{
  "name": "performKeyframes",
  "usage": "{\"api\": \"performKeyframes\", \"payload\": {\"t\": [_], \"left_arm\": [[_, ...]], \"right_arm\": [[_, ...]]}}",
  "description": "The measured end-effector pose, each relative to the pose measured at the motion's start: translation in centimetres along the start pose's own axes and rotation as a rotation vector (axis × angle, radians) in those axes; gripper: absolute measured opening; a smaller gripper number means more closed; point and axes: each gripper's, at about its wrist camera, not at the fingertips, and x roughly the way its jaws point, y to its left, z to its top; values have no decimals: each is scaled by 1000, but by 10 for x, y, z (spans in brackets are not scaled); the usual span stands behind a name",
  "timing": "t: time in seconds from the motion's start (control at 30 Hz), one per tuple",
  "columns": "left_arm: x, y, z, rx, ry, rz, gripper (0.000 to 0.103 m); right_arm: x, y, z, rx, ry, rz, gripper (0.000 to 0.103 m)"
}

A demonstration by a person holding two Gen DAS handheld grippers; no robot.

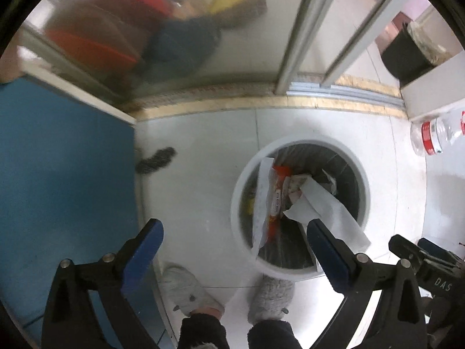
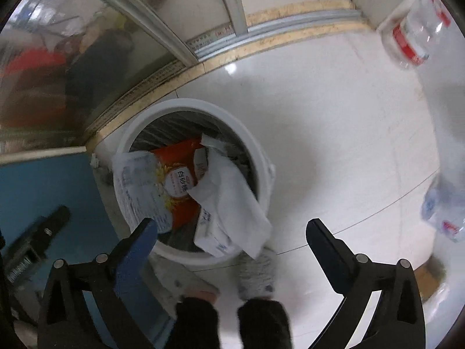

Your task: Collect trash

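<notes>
A round white trash bin [image 1: 241,192] [image 2: 263,160] stands on the pale floor with a dark liner. Inside lie an orange-and-clear food wrapper [image 1: 276,200] [image 2: 180,180] and white paper [image 1: 328,209] [image 2: 232,203] that drapes over the rim. My left gripper [image 1: 235,226] points down above the bin's near left side, jaws wide apart, nothing between them. My right gripper [image 2: 232,226] hangs over the bin's near edge, also wide open and empty. A clear plastic bottle with a red label [image 1: 433,136] [image 2: 412,37] lies on the floor to the right.
A blue cabinet [image 1: 58,174] [image 2: 43,186] stands at the left. A glass sliding door on a metal track [image 1: 314,93] runs behind the bin. A person's grey slippers [image 1: 273,296] [image 2: 255,273] stand just before it. Another crumpled clear bottle [image 2: 444,203] lies right. A black bucket [image 1: 407,55] stands beyond the door.
</notes>
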Motion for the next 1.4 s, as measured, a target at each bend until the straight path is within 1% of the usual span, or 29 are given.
{"api": "performKeyframes", "payload": {"t": [0.07,0.13,0.17,0.2,0.3,0.33,0.37,0.47,0.5,0.6,0.63,0.67,0.7,0.77,0.9,1.03,1.1,1.17,1.23,1.33,1.4], "left_arm": [[-24,1,-9,-14,-27,2,101],[-53,1,-19,-14,-62,28,101],[-67,1,-24,-13,-81,28,101],[-85,0,-31,-12,-97,23,101],[-134,0,-48,-17,-129,8,101],[-150,0,-53,-16,-139,2,101],[-173,0,-60,-16,-155,-10,101],[-223,1,-78,-4,-196,-22,101],[-247,2,-87,2,-216,-28,101],[-298,3,-109,17,-268,-35,101],[-319,5,-119,21,-288,-33,101],[-338,8,-129,24,-306,-41,101],[-353,10,-138,26,-320,-47,101],[-386,16,-156,32,-351,-49,101],[-446,26,-196,47,-406,-86,101],[-499,31,-231,67,-457,-120,101],[-517,33,-243,66,-466,-147,101],[-535,35,-255,69,-464,-161,101],[-555,36,-268,79,-470,-186,101],[-579,39,-288,83,-489,-215,101],[-594,39,-298,75,-504,-229,101]], "right_arm": [[-26,7,-12,-46,-41,-28,103],[-54,13,-22,-86,-78,-48,103],[-75,17,-31,-108,-110,-58,103],[-87,18,-35,-118,-124,-60,103],[-150,26,-59,-155,-203,-72,103],[-164,27,-65,-161,-218,-72,103],[-190,29,-77,-168,-248,-70,103],[-253,34,-105,-186,-322,-72,103],[-267,35,-112,-186,-338,-72,103],[-331,38,-150,-179,-398,-63,103],[-343,38,-160,-177,-407,-57,103],[-368,39,-177,-174,-427,-55,103],[-380,39,-186,-173,-439,-56,103],[-423,40,-220,-164,-482,-45,103],[-492,41,-281,-152,-555,-34,103],[-546,37,-338,-142,-604,-4,103],[-566,35,-358,-144,-614,13,103],[-590,31,-382,-151,-619,53,103],[-605,27,-396,-159,-622,73,103],[-633,17,-420,-170,-629,133,103],[-645,11,-430,-185,-629,167,103]]}}
